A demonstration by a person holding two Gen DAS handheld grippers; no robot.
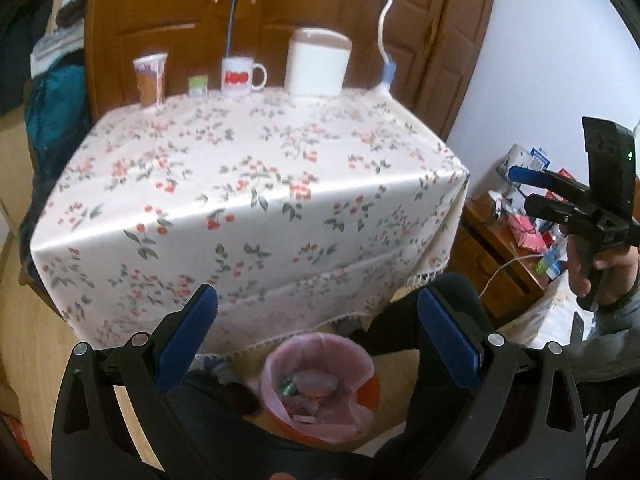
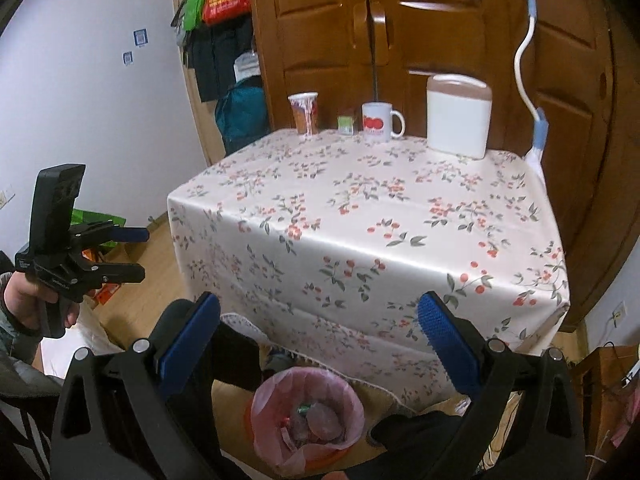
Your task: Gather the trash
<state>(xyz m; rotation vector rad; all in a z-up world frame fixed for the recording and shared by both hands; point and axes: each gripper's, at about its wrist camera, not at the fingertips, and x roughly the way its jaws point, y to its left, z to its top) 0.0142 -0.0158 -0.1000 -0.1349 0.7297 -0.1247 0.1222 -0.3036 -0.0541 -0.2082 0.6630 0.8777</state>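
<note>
Both the left gripper and right gripper hang spread, empty; probably nothing left, so check the floral tablecloth before leaving the pink-lined bin.

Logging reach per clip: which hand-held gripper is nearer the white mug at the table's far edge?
Neither clearly. Left hand-held gripper and right hand-held gripper both hover open off the table's near edge, above the pink-lined bin, well short of the white mug.
</note>
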